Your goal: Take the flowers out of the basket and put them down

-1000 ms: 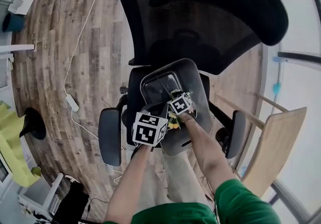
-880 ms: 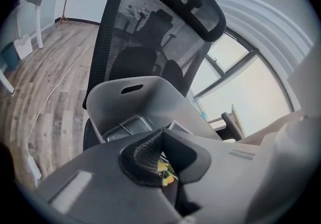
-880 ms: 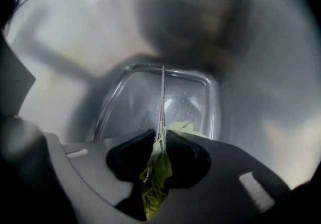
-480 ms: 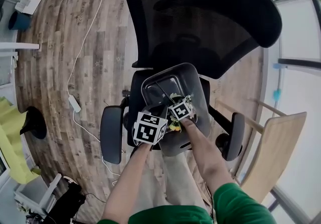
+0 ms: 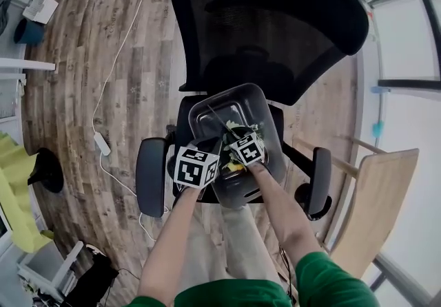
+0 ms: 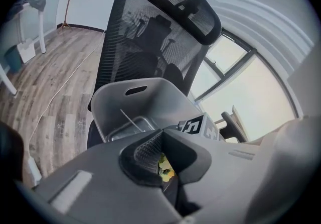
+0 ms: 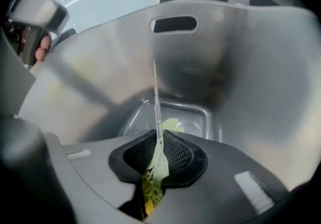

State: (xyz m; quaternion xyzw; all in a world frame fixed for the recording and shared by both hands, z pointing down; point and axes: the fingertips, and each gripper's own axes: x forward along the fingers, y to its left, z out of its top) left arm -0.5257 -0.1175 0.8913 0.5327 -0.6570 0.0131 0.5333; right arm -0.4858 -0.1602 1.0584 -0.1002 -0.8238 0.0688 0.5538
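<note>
grey plastic basket (image 5: 274, 126) sits on the seat of the office chair (image 5: 275, 23). the right gripper (image 7: 160, 153), whose jaws have just been closing, pinches the flowers (image 7: 150, 190) inside it. the thin stem runs straight out past its tips toward the far wall, the blooms behind the pads. the left gripper (image 6: 159, 140) is clenched tip to tip at the near rim, seemingly on nothing. only the right gripper view shows the pinch; from the head view the grippers themselves hide it.
</note>
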